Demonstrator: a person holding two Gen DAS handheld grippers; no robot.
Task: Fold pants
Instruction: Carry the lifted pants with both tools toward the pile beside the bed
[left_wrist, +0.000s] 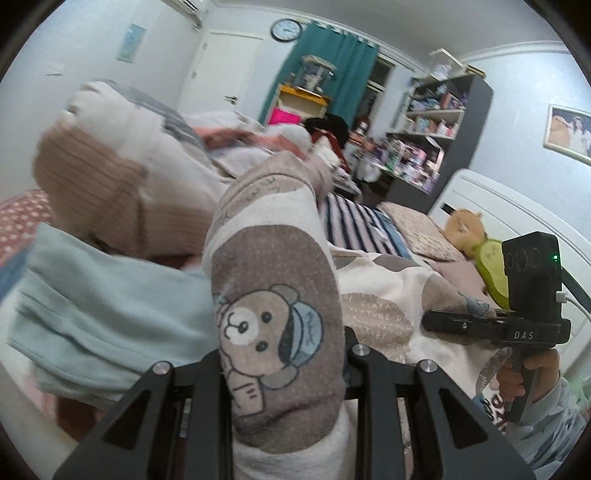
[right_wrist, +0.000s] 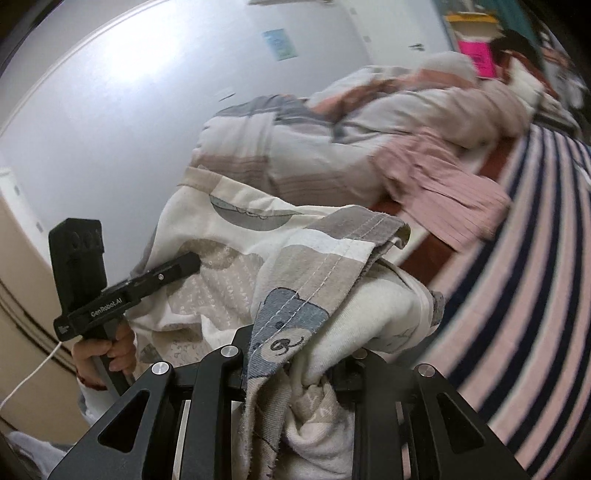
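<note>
Both grippers, left gripper (left_wrist: 282, 373) and right gripper (right_wrist: 295, 373), are clamped on the pants (left_wrist: 273, 295); bunched cloth may slip, skewing the fold.

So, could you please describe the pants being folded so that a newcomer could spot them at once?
Start at the bed with the pink, white and navy striped sheet. On it lies a heap of laundry; the cream cotton pants with taupe patches and cartoon bears are pinched by both grippers. The pale blue garment and pink ribbed piece nearby carry no bears.
</note>
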